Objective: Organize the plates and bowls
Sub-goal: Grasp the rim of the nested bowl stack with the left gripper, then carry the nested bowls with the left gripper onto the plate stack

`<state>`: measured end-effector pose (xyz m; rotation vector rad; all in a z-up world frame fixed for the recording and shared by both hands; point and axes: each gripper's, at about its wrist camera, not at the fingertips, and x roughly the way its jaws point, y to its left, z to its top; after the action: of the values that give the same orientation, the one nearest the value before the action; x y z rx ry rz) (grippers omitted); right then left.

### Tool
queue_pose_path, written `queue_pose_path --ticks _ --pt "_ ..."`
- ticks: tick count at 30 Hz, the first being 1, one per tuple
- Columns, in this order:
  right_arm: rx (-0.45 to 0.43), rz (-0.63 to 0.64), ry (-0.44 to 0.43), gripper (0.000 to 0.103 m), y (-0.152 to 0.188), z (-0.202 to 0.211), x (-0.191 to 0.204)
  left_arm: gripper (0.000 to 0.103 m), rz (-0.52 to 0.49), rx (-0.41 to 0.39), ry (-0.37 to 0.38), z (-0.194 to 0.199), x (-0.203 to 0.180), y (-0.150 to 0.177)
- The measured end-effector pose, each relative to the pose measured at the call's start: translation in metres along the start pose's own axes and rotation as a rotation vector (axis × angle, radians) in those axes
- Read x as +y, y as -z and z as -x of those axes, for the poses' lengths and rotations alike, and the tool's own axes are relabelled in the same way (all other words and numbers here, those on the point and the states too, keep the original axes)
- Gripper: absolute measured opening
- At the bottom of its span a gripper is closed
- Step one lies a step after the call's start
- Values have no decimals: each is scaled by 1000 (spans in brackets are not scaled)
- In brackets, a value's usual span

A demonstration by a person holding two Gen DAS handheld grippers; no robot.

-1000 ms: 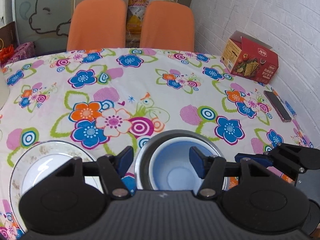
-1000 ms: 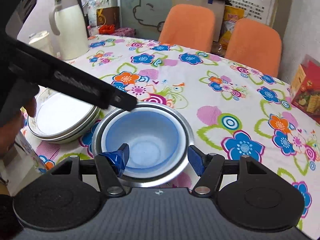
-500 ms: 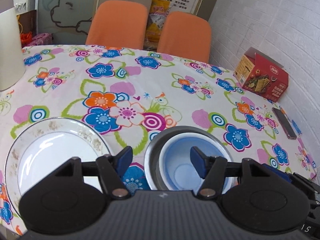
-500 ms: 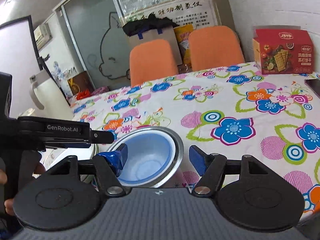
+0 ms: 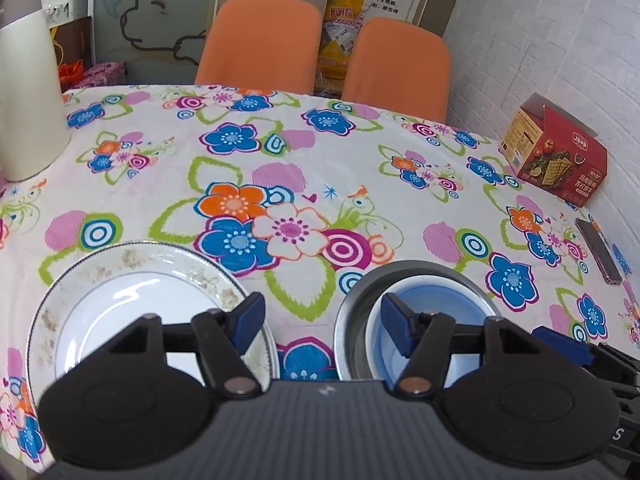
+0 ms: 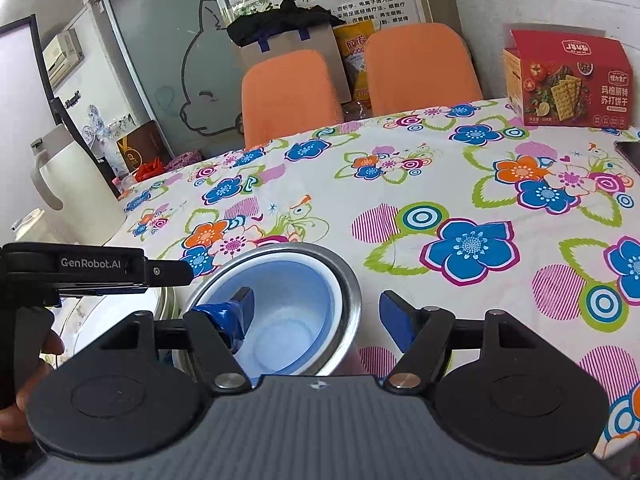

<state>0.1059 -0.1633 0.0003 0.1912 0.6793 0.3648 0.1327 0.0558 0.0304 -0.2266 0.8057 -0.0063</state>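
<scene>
Below, at the lower edge of the left wrist view, the left gripper (image 5: 322,322) hovered with its blue-tipped fingers spread apart, holding nothing. A white plate (image 5: 120,300) lay at lower left on the flowered tablecloth (image 5: 320,168); a blue bowl (image 5: 436,308) sat nested inside a metal bowl (image 5: 360,300) at lower centre-right. In the right wrist view, the right gripper (image 6: 316,314) also stood wide apart and empty, straddling the metal bowl's near rim.

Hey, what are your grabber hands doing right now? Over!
Left gripper open, empty, above the plate. Right gripper open, straddling the metal bowl rim; blue bowl nested inside. Nothing in the way.
</scene>
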Motion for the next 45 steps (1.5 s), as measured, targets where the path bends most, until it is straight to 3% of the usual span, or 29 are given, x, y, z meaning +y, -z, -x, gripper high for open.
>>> queue_pose_path --ticks 10,18,24,36,45 --pt "37 26 40 56 -3 -17 -2 64 -8 33 -17 -15 1 -6" --pt "59 21 31 56 -2 -23 -5 66 -40 97 44 -26 -5 -4" --pt "79 70 51 56 -2 -36 1 66 -63 138 24 -43 -12 0" --pt "129 88 37 57 9 -57 6 68 -164 127 -26 -59 -29 7" --pt "105 185 64 59 16 -59 13 68 -194 122 54 -62 -32 14"
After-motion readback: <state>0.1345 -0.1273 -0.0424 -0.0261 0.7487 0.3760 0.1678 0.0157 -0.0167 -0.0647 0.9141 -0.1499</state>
